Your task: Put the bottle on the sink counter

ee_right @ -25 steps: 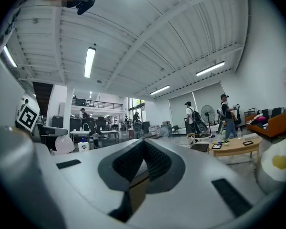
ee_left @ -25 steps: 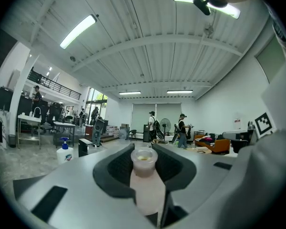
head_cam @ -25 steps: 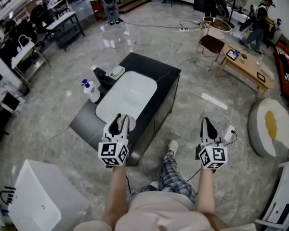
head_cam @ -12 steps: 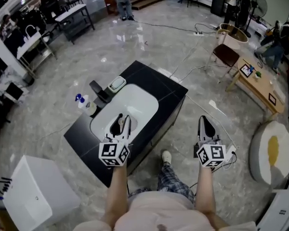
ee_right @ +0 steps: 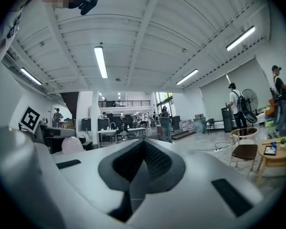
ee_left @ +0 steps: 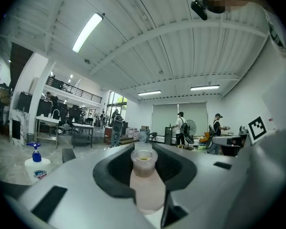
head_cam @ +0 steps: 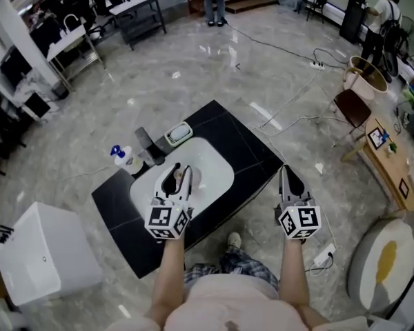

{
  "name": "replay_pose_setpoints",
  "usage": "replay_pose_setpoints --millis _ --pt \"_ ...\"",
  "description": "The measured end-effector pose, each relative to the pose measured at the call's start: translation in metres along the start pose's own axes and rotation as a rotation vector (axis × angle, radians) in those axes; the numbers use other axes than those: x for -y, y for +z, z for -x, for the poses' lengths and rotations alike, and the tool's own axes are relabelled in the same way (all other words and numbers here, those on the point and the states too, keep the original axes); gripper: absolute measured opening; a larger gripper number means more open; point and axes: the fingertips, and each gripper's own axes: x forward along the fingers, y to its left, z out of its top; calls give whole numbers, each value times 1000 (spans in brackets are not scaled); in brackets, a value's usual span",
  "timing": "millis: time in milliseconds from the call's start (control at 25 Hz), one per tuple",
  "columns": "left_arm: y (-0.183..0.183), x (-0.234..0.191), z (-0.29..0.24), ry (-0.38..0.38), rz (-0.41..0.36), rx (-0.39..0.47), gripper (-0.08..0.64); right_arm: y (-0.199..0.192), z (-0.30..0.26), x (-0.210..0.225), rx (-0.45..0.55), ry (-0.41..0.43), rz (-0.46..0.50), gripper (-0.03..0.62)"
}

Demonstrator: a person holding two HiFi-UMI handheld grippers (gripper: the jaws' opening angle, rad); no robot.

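A small pale pink bottle [ee_left: 145, 185] with an open mouth stands upright between my left gripper's [ee_left: 144, 157] jaws, which are shut on its body. In the head view the left gripper [head_cam: 177, 173] hangs over the near part of the white basin [head_cam: 214, 171] set in the black sink counter [head_cam: 243, 150], and the bottle [head_cam: 187, 178] shows at its jaws. My right gripper [head_cam: 288, 174] hovers off the counter's right corner above the floor. Seen from its own camera, the right gripper [ee_right: 144, 144] is shut with nothing between its jaws.
On the counter's far left stand a blue-topped spray bottle [head_cam: 124, 158], a dark faucet [head_cam: 146, 147] and a soap dish [head_cam: 179, 134]. A white box [head_cam: 38, 254] stands at lower left. A chair [head_cam: 352, 105], a wooden table [head_cam: 390, 161] and cables lie to the right.
The counter has drawn closer beneath me and swung round. My left gripper, still holding the bottle, is now over the basin rather than at its near edge. The right gripper stays level beside it.
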Motion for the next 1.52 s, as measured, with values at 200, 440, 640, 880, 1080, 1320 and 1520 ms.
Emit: replay_pose_setpoints --millis 200,440,640,880,1080,1320,1520 --pt "5 -9 -25 40 0 2 132 3 -47 5 -6 63 -10 15" --pt "8 -14 -42 54 2 -12 132 7 -78 2 -23 106 -14 15" --pt "3 -20 -59 51 -7 -15 132 3 -99 -1 -26 119 -11 15" --pt "1 -28 -91 38 7 -29 132 4 -131 -10 -35 154 -7 15" --pt "1 -32 -133 19 15 -31 132 5 -180 -28 -42 217 21 15" --pt "-7 -54 -196 5 18 -39 132 -1 -257 -39 -38 265 12 15" --pt "-14 -74 -252 9 9 -45 132 -16 -324 -36 -63 280 1 15"
